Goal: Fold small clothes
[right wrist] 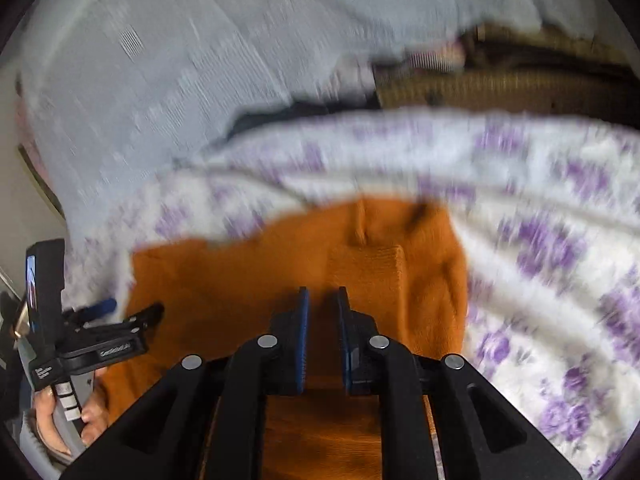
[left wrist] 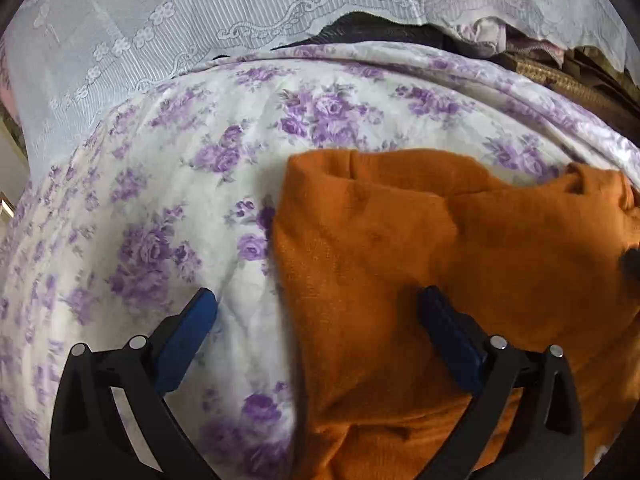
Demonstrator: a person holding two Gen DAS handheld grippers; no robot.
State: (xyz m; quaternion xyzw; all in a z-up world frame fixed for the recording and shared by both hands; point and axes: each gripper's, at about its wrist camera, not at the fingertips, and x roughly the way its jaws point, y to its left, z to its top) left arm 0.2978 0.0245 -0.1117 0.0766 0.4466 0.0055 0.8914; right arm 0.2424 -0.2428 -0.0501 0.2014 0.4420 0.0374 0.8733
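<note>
An orange knit garment (left wrist: 420,264) lies partly folded on a white bedspread with purple flowers (left wrist: 168,208). My left gripper (left wrist: 318,300) is open over the garment's left edge, one finger above the bedspread and one above the orange cloth, holding nothing. In the right wrist view, which is blurred, my right gripper (right wrist: 322,300) is nearly closed with a narrow gap, and orange cloth (right wrist: 280,272) shows between and under its fingers; a grip on it cannot be confirmed. The left gripper (right wrist: 132,310) appears at the left of that view, held by a hand.
A pale lace cloth (left wrist: 160,32) hangs behind the bed. Dark clothes (left wrist: 380,32) and a woven brown surface (left wrist: 560,80) lie at the far edge. A folded cuff (right wrist: 366,264) sits on top of the orange garment.
</note>
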